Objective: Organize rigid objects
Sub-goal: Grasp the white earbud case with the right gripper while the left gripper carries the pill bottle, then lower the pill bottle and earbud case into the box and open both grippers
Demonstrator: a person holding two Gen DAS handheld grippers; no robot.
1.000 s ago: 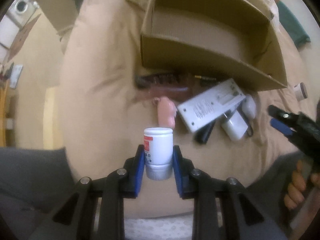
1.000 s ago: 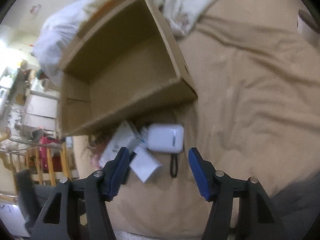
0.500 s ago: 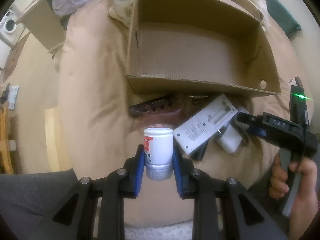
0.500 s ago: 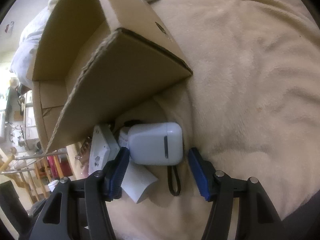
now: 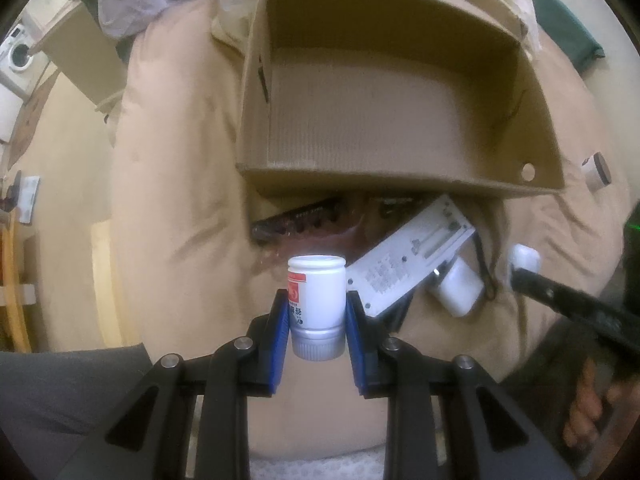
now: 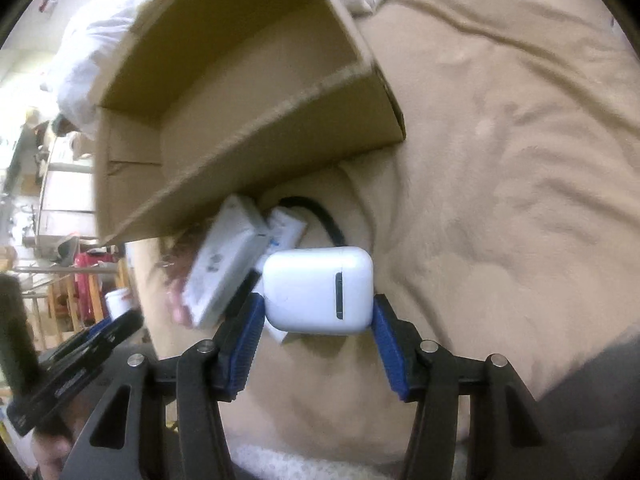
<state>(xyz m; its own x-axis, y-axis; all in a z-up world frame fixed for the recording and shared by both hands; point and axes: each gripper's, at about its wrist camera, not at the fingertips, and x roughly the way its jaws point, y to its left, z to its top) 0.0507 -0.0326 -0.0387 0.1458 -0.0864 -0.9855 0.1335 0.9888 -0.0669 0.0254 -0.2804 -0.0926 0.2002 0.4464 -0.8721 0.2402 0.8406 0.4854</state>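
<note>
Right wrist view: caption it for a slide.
Right gripper closing around a white rounded earbud case beside an empty cardboard box.

- Right gripper: moved in from above the pile; jaws have just been closing around the white earbud case, both pads now at its sides.
- Cardboard box: interior more fully exposed in left wrist view.

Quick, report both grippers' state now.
Left gripper: shut on the white bottle.
Right gripper: jaws just closing, pads against the white earbud case.
</note>
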